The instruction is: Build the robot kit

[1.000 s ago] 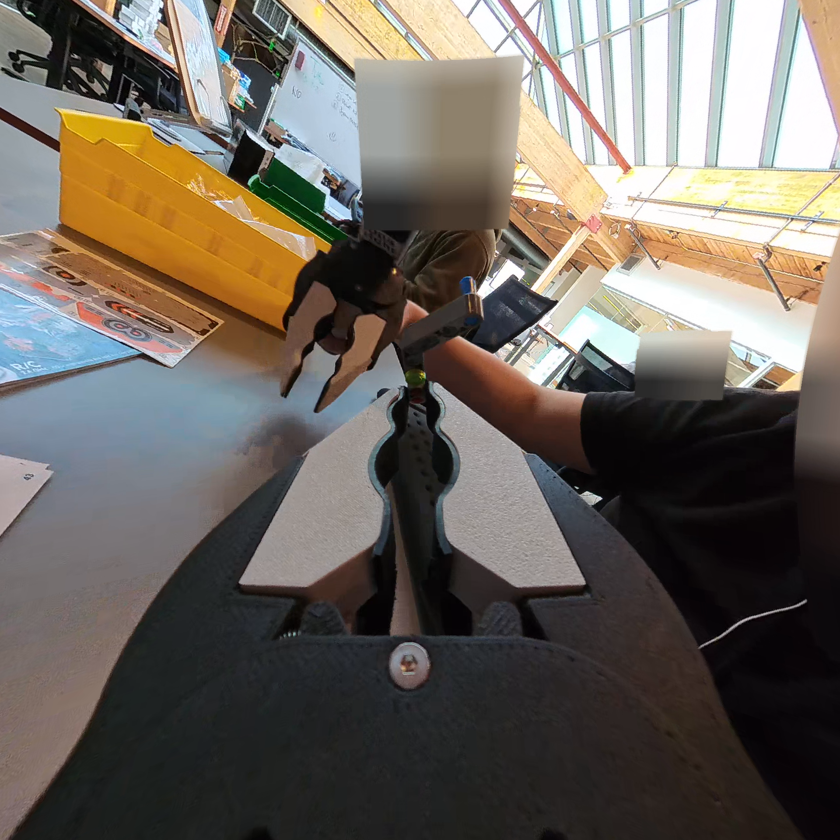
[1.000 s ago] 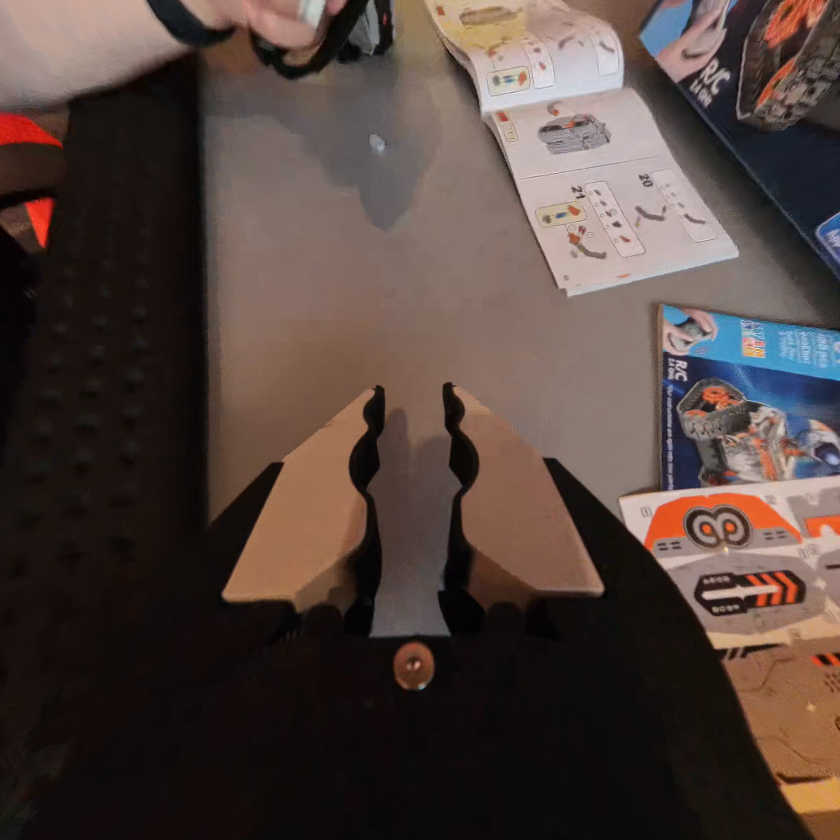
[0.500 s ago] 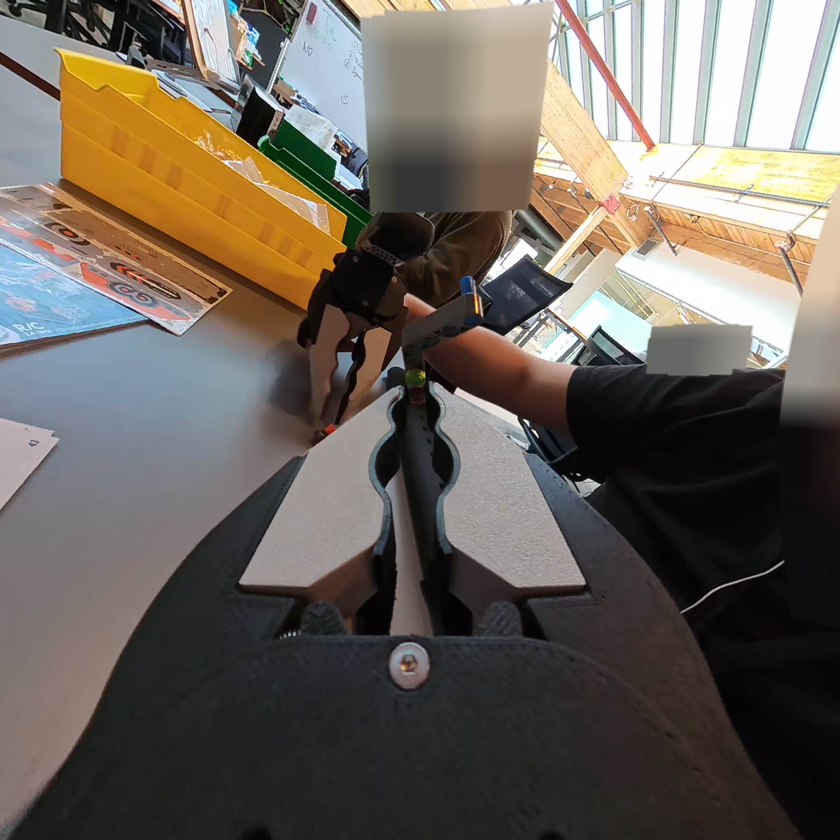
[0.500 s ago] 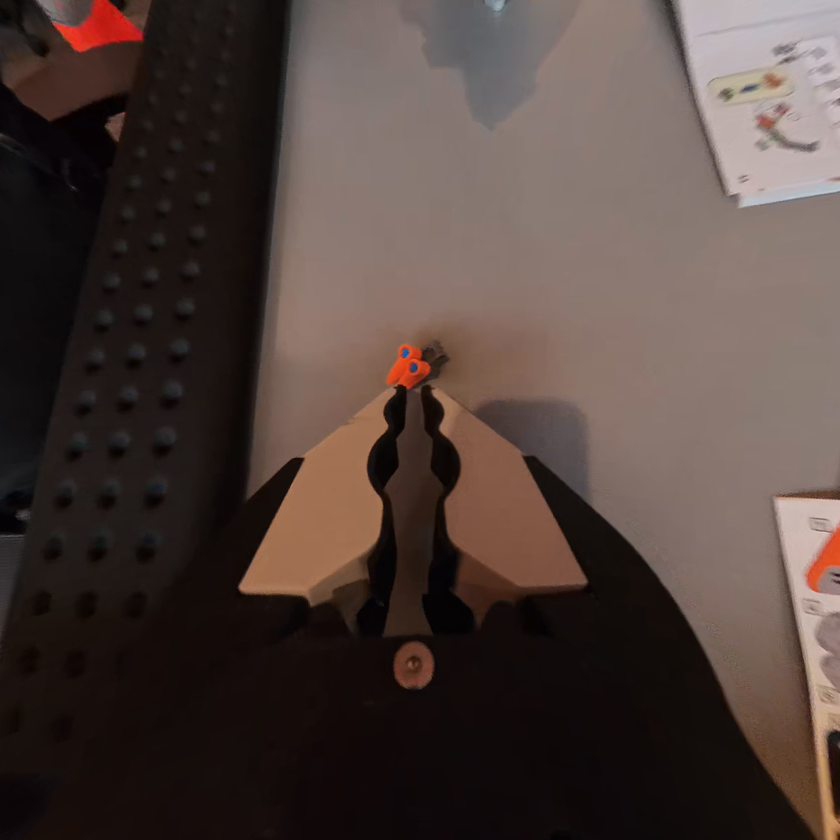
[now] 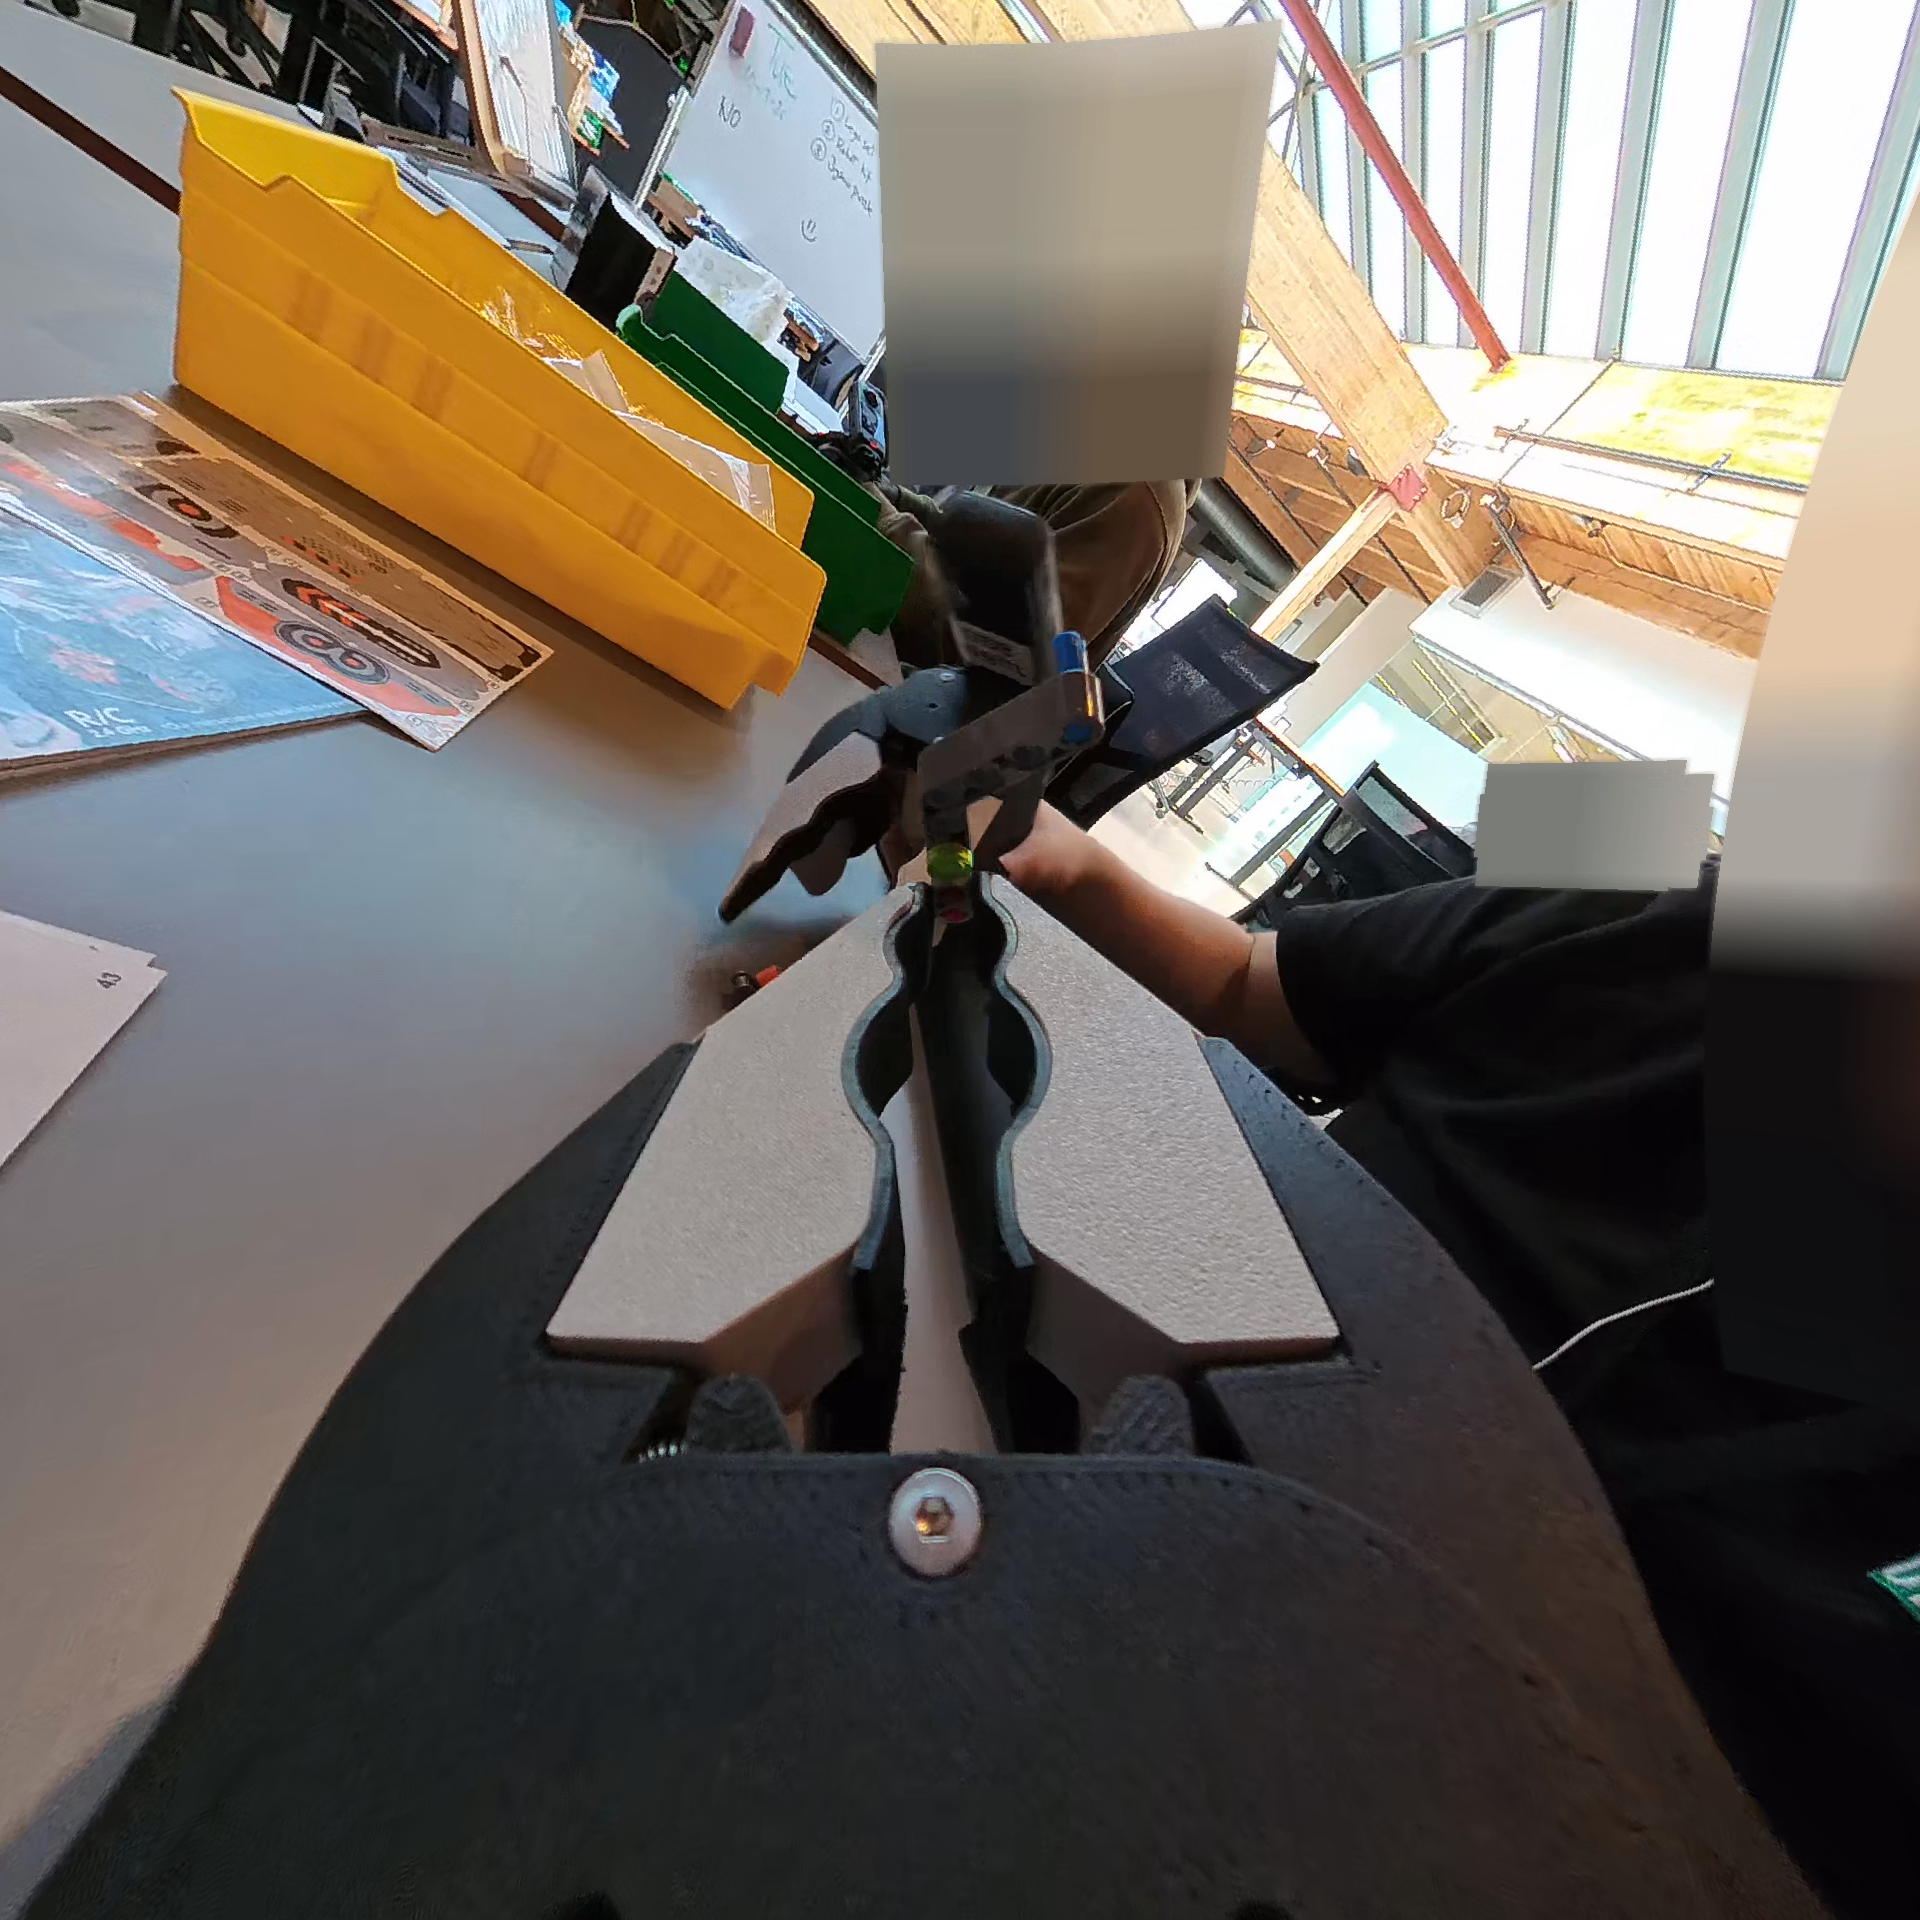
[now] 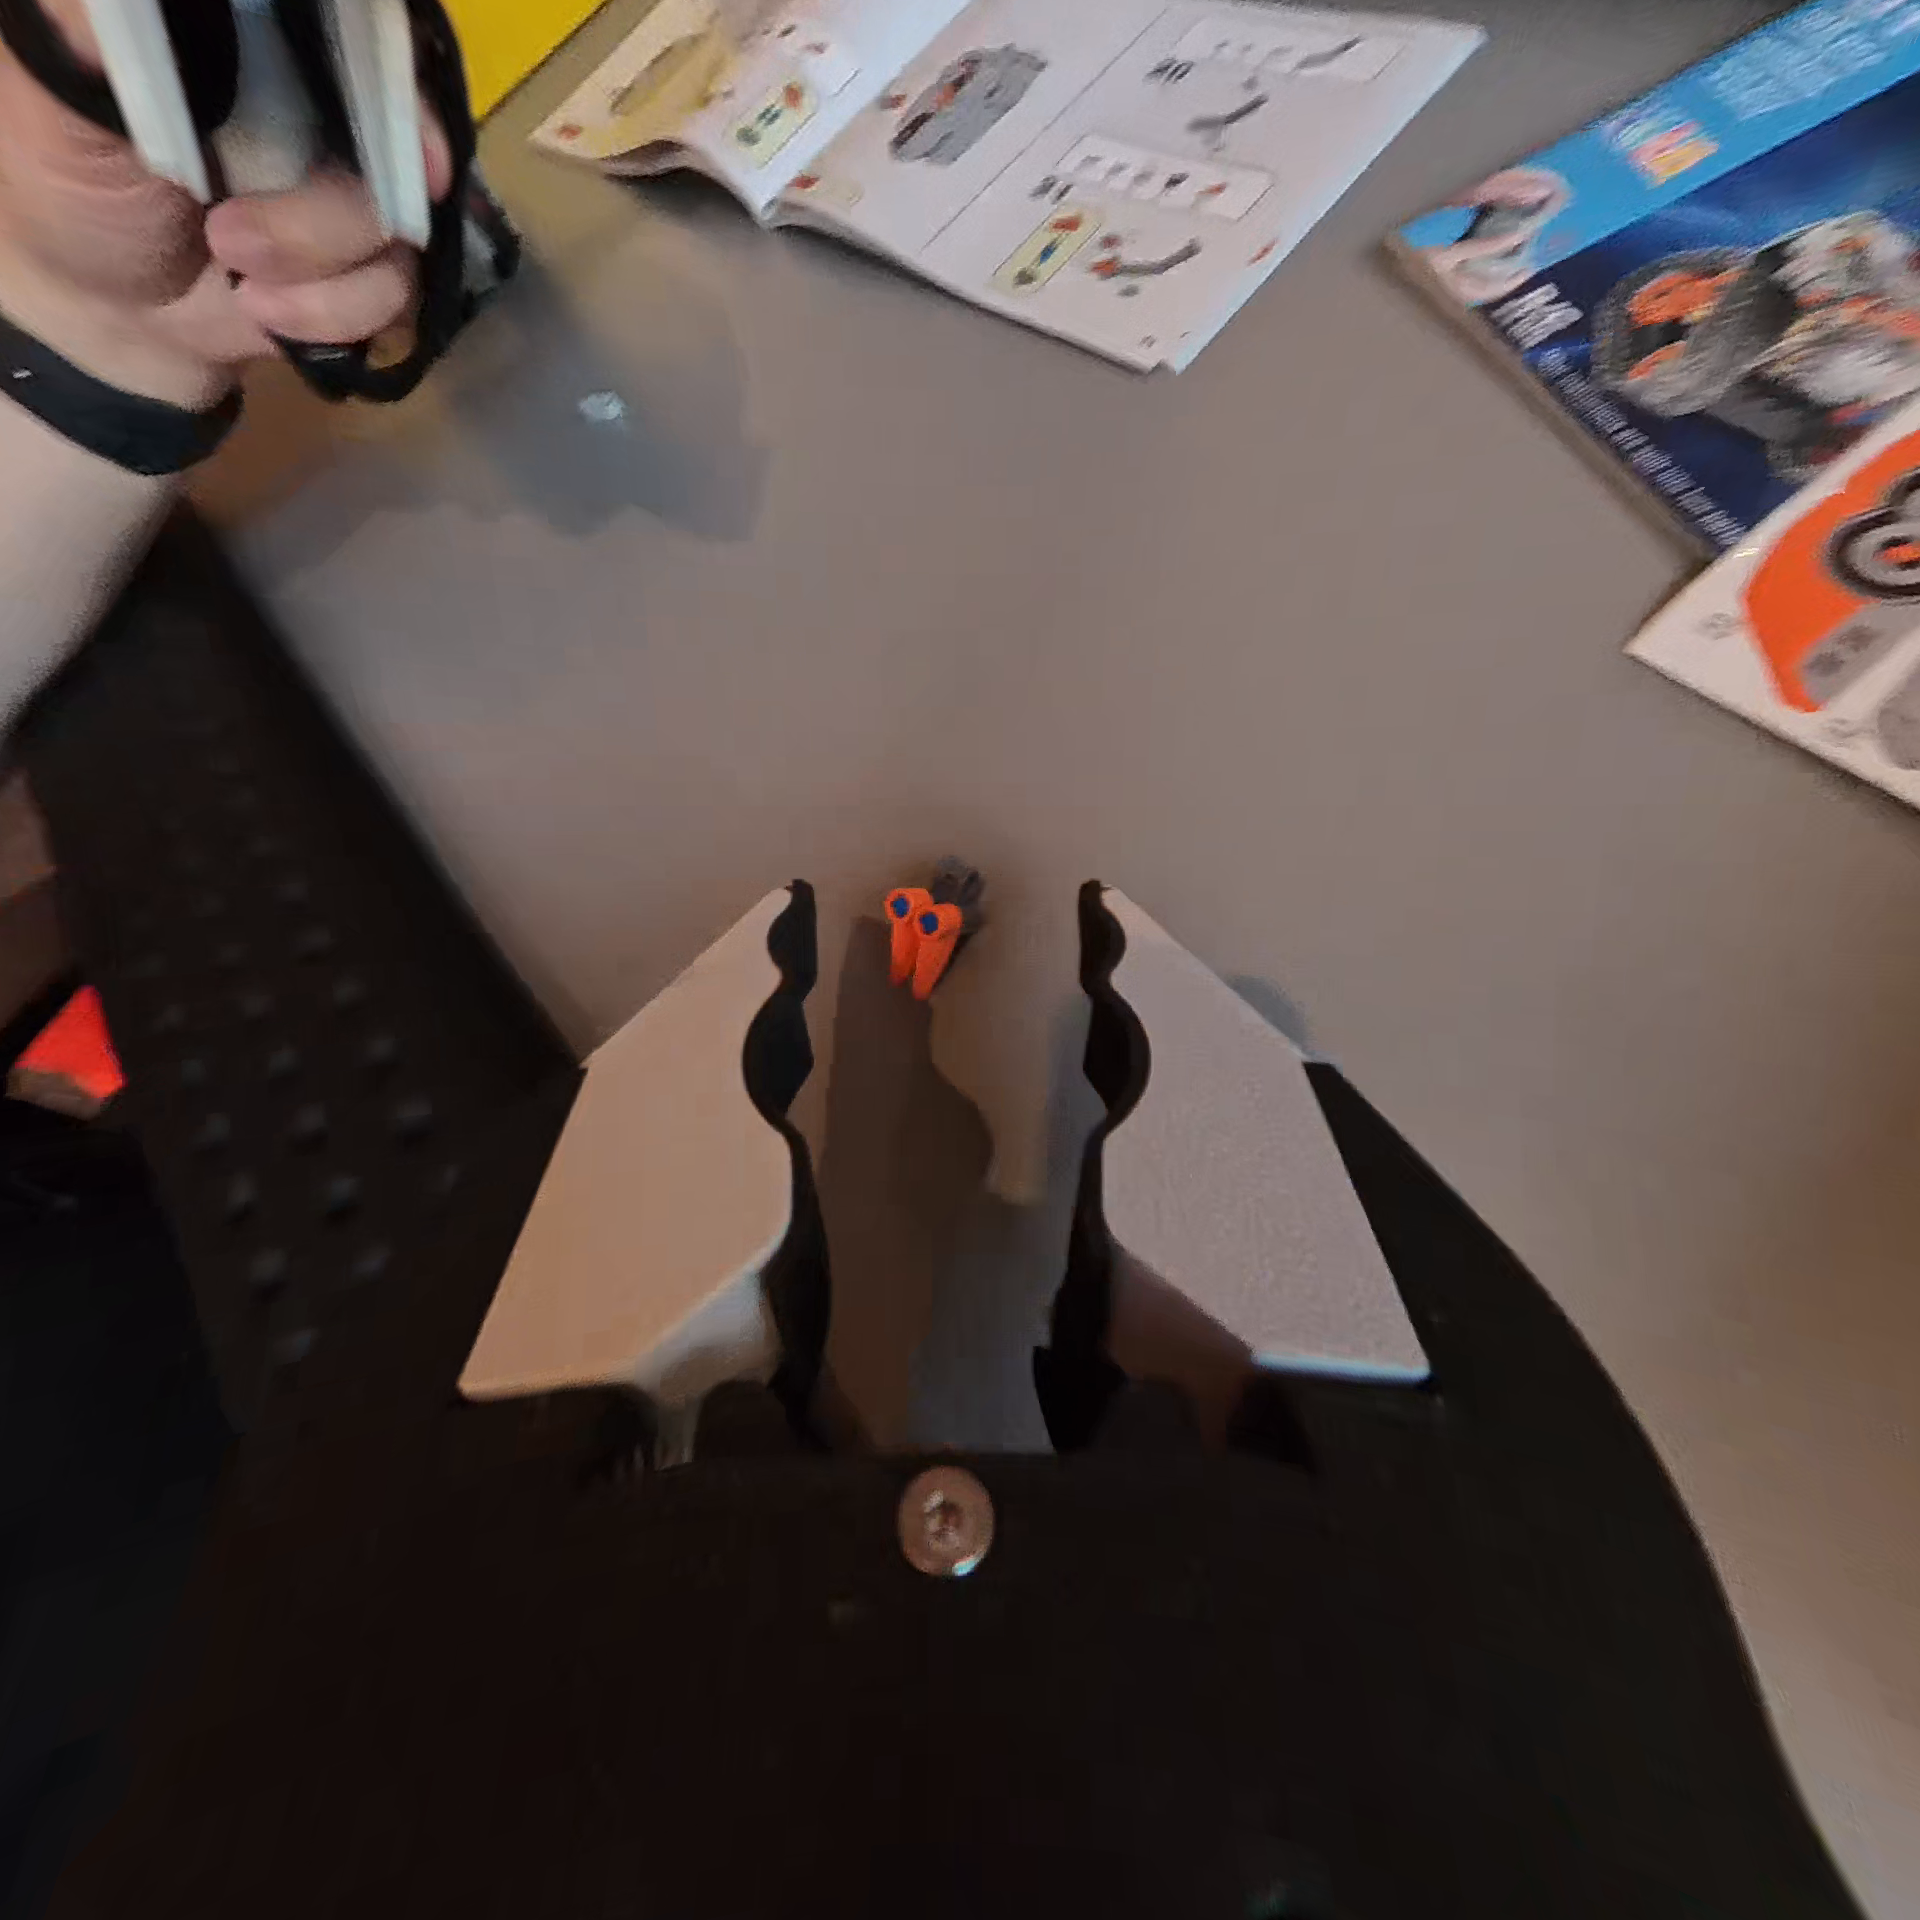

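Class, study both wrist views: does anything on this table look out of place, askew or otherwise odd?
One thing: a small orange piece with a grey bit attached lies loose on the bare grey table, just ahead of the open right gripper. The left gripper is shut on a black beam assembly.

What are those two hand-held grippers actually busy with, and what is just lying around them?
In or at the grippers:
- left hand-held gripper: shut on a black beam that carries a grey beam
- right hand-held gripper: open, over an orange piece on the table

Lying about:
- yellow bin
- green bin
- booklet
- box
- sticker sheet
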The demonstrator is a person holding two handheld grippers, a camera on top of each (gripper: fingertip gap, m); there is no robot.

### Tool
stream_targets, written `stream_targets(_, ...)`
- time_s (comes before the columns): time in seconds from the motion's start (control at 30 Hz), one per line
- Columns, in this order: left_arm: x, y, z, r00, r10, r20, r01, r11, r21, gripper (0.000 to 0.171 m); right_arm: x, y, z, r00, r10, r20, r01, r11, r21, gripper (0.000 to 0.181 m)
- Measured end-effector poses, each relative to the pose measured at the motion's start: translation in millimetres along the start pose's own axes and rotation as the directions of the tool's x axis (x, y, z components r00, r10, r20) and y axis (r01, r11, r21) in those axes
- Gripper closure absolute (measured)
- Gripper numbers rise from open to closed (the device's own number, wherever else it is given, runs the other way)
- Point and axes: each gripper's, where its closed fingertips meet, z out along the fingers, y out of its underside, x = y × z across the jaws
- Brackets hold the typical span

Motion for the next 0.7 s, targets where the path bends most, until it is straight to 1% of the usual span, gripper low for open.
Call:
stream_targets(0.03, 0.3, 0.6, 0.9, 1.0, -0.002, -0.003, 0.002, 1.0, -0.003, 0.167, -2.9, -5.9, -3.8, 0.998, -0.044, -0.042, 0.046, 0.998, 0.035, 0.131)
stream_targets(0.07, 0.5, 1.5, 1.8, 1.0, -0.003, -0.005, 0.003, 1.0, -0.007, 0.167, -9.9, -7.9, -4.8, 0.992, -0.108, -0.057, 0.11, 0.993, 0.037, 0.137)
stream_targets(0.13, 0.3, 3.7, 3.7, 1.0, -0.006, -0.005, 0.006, 1.0, -0.013, 0.167, -3.1, 4.1, -1.2, 0.963, -0.223, -0.15, 0.209, 0.973, -0.102, 0.137)
stream_targets(0.17, 0.0, 4.5, 4.5, 1.0, -0.008, -0.005, 0.008, 1.0, -0.015, 0.167, 0.4, 9.5, 1.4, 0.947, -0.268, -0.176, 0.242, 0.958, -0.152, 0.135)
stream_targets(0.2, 0.1, 4.9, 5.1, 1.0, -0.009, -0.005, 0.009, 1.0, -0.015, 0.167, 2.3, 13.2, 4.1, 0.94, -0.282, -0.191, 0.248, 0.952, -0.181, 0.135)
stream_targets(0.23, 0.5, 5.0, 5.6, 1.0, -0.01, -0.006, 0.01, 1.0, -0.015, 0.167, 2.2, 16.5, 6.9, 0.943, -0.269, -0.197, 0.23, 0.953, -0.198, 0.136)
stream_targets(0.3, 1.2, 4.8, 6.1, 1.0, -0.006, -0.005, 0.006, 1.0, -0.016, 0.167, -0.7, 17.7, 12.2, 0.957, -0.196, -0.213, 0.156, 0.969, -0.189, 0.136)
stream_targets(0.37, 1.7, 4.8, 6.5, 1.0, -0.004, -0.005, 0.004, 1.0, -0.017, 0.167, 2.8, 21.0, 13.0, 0.95, -0.13, -0.283, 0.076, 0.978, -0.192, 0.137)
stream_targets(0.5, 0.4, 4.8, 6.6, 1.0, -0.013, -0.003, 0.013, 1.0, -0.014, 0.167, -1.5, 19.0, 13.0, 0.936, -0.003, -0.353, -0.041, 0.992, -0.117, 0.137)
stream_targets(0.57, 0.3, 5.3, 7.4, 1.0, -0.017, -0.005, 0.017, 1.0, -0.018, 0.167, 0.5, 11.7, 11.4, 0.923, 0.014, -0.384, -0.043, 0.997, -0.066, 0.147)
stream_targets(0.6, 0.6, 5.7, 7.8, 1.0, -0.016, -0.006, 0.016, 1.0, -0.021, 0.167, 1.2, 11.8, 12.0, 0.92, 0.012, -0.392, -0.043, 0.997, -0.07, 0.15)
stream_targets(0.7, 2.7, 6.3, 9.0, 1.0, -0.016, -0.014, 0.016, 1.0, -0.023, 0.167, 3.4, 19.9, 17.2, 0.914, 0.002, -0.406, -0.062, 0.989, -0.135, 0.149)
